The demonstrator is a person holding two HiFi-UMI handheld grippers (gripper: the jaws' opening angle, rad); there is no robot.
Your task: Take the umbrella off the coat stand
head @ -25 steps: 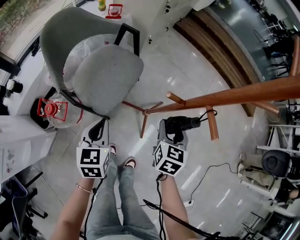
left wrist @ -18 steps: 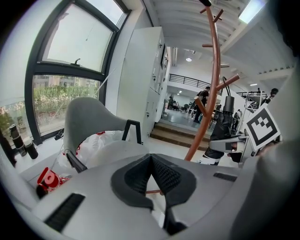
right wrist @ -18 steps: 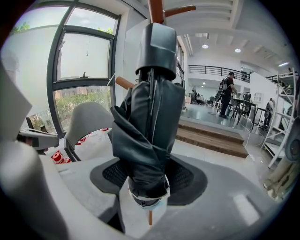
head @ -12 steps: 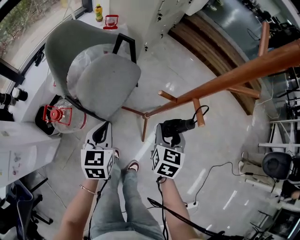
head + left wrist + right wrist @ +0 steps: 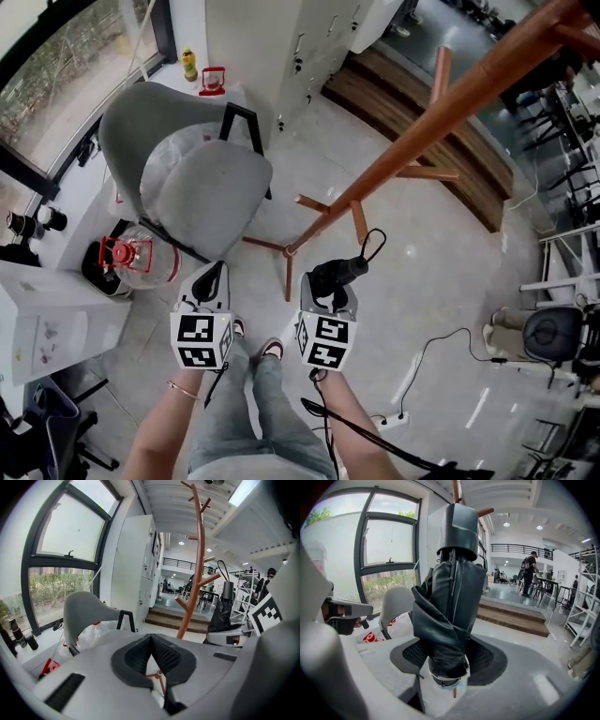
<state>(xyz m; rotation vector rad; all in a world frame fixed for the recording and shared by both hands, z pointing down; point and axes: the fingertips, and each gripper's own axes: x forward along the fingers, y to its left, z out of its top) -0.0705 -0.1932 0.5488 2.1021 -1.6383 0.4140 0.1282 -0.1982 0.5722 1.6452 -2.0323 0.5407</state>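
Observation:
The black folded umbrella (image 5: pixel 339 273) sticks out of my right gripper (image 5: pixel 328 284), whose jaws are shut on its body. In the right gripper view the umbrella (image 5: pixel 451 597) stands upright between the pads of the right gripper (image 5: pixel 450 656), handle end up. Its strap loop (image 5: pixel 373 240) lies by the tip of the lowest peg (image 5: pixel 359 221) of the wooden coat stand (image 5: pixel 441 108); whether they touch I cannot tell. My left gripper (image 5: pixel 212 275) hangs beside it, left of the stand's base, and holds nothing. In its own view the left gripper (image 5: pixel 151 638) has its pads meeting at the tip, with the coat stand (image 5: pixel 196 559) ahead.
A grey chair (image 5: pixel 187 164) with a plastic bag on it stands to the left, with a red-capped jug (image 5: pixel 127 258) beside it. White lockers (image 5: pixel 272 37) and a wooden step (image 5: pixel 422 103) lie behind the stand. A cable (image 5: pixel 436 342) runs over the floor at right. My feet (image 5: pixel 267 349) are below.
Both grippers have risen together, the umbrella with the right one. The strap loop that lay round the low peg now sits near the peg's tip. The stand looks steeper in view.

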